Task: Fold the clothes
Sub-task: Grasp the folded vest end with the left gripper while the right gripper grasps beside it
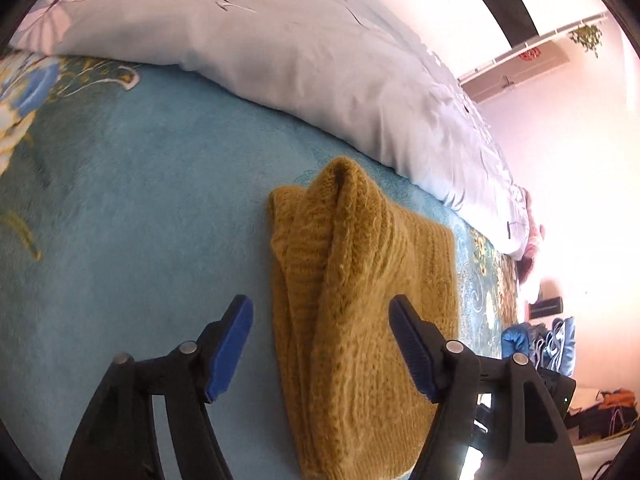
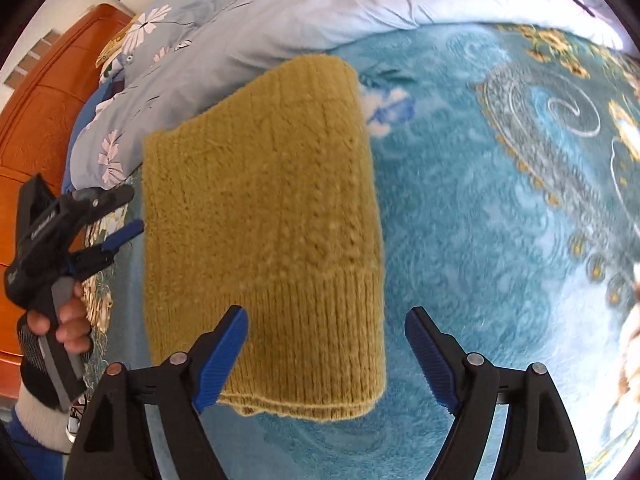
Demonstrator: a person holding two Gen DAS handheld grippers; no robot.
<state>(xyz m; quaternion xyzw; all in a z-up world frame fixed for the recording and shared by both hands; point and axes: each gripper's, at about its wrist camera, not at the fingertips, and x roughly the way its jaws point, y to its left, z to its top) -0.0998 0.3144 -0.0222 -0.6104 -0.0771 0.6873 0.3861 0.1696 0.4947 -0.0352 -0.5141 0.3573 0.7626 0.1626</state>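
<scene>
- While the yellow knitted sweater (image 2: 264,236) is lying folded on the blue blanket (image 2: 460,240), both grippers are hanging over it with nothing in them.
- The left gripper (image 1: 320,344) is standing wide, and its blue pads (image 1: 230,348) are not touching the wool.
- The right gripper (image 2: 326,356) is standing wide too, with the ribbed end of the sweater showing between its fingers, but not pinched.
- The sweater is lying long and thin, running away from both grippers toward the pale flowered duvet (image 1: 280,40) at the back.
- Its near short end is sitting right under the right gripper, so that one looks a bit nearer to me.
- From the right wrist view, a hand (image 2: 70,320) is holding the left gripper just beside the sweater's long left edge.
- I am thinking the next fold may go across the long way, bringing the near end up to the far end.
</scene>
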